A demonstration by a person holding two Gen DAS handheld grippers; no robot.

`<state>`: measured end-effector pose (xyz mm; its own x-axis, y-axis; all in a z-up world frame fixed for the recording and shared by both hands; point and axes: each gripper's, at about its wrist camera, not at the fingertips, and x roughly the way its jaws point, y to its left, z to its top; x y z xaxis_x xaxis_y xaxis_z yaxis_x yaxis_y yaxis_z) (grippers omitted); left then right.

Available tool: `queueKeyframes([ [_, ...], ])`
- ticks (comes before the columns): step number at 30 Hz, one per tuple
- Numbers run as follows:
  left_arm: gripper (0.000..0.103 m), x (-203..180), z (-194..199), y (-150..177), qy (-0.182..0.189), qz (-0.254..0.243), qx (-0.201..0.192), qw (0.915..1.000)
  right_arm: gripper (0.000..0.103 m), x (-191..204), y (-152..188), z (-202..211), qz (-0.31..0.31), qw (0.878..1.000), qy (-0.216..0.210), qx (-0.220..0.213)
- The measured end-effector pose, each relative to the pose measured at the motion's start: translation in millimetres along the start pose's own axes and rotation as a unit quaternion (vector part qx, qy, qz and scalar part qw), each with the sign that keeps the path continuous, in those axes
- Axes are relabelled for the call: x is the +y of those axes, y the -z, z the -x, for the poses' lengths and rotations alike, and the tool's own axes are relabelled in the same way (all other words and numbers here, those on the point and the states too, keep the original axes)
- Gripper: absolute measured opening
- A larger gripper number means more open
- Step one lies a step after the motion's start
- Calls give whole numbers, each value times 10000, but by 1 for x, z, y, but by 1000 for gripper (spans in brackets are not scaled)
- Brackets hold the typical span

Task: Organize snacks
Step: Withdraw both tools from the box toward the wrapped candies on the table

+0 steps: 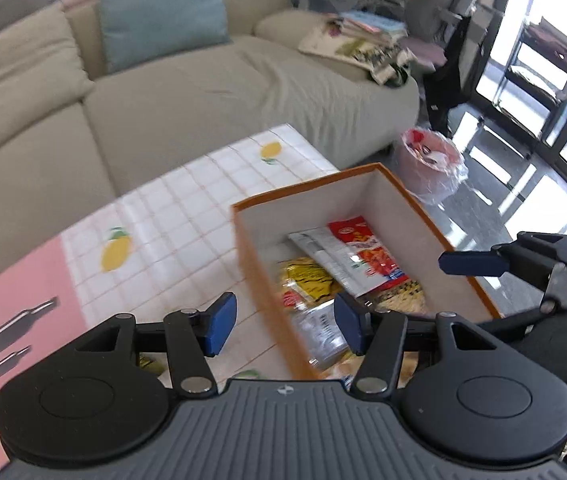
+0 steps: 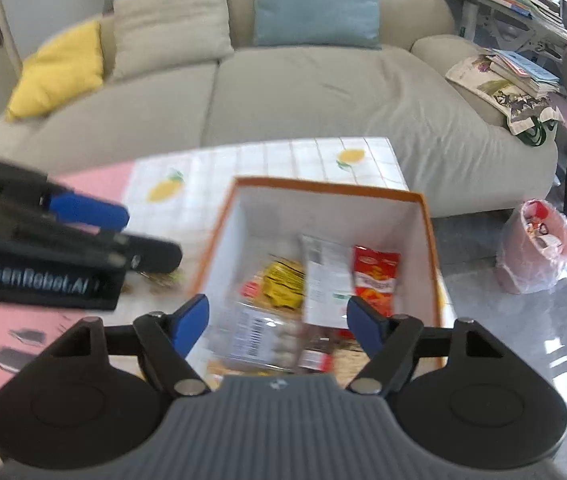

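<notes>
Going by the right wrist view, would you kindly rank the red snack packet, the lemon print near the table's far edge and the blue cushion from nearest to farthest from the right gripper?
1. Red snack packet, inside the box, just ahead of the right gripper.
2. Lemon print, on the tablecloth beyond the box.
3. Blue cushion, on the sofa back.

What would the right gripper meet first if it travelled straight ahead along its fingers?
Probably the snack packets, likely the clear barcoded packet, in the orange-rimmed cardboard box; the open right gripper points down into it. Depth is unclear.
</notes>
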<state>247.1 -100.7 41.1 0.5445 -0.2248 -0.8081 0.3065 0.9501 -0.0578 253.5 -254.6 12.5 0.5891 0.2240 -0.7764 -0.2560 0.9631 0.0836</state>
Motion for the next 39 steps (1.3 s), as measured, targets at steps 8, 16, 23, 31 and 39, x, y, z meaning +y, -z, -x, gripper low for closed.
queueKeyframes([
  [8,67,53,63,69,-513,673,-688,9940,75,53,37,19,-347,9969,-293,-647],
  [16,67,98,72,147,-782,1361,-866,9838,76,117,83,19,-186,9905,-306,-1328],
  [23,67,119,50,189,-840,1645,-660,9806,75,164,114,-7,192,9887,-326,-1452],
  [31,67,131,26,201,-796,1703,-632,9801,74,176,130,-41,414,9927,-154,-1122],
  [39,67,148,-1,176,-760,1555,-584,9832,74,175,104,-80,501,9941,49,-965],
])
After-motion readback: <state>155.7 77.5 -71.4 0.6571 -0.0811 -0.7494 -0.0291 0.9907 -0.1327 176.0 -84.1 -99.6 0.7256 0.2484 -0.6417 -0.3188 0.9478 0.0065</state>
